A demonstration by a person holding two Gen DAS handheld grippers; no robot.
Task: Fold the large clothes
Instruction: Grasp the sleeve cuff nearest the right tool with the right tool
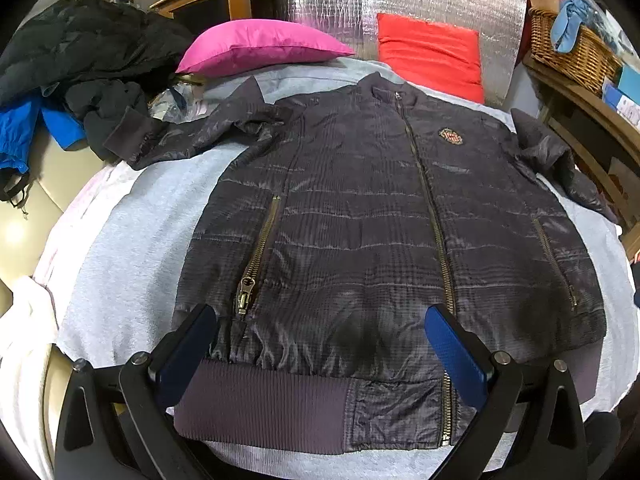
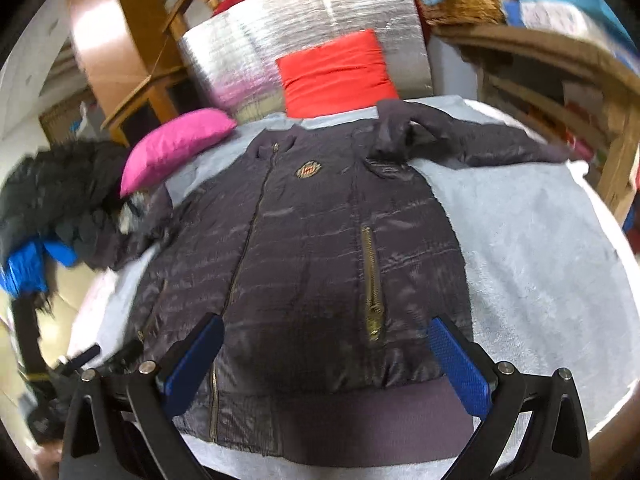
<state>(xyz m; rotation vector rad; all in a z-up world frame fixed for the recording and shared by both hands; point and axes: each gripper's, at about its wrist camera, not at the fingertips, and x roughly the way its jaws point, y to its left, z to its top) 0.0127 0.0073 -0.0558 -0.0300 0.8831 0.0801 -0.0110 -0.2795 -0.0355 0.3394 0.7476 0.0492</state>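
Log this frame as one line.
jacket: flat, zipped, unfolded | left tool: open over hem | right tool: open over hem | sleeves: spread

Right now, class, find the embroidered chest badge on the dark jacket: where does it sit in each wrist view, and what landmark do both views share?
Left wrist view: the badge sits upper right of centre, right of the main zip.
Right wrist view: the badge sits above centre, also right of the zip.
Shared landmark: the red cushion behind the jacket's collar.
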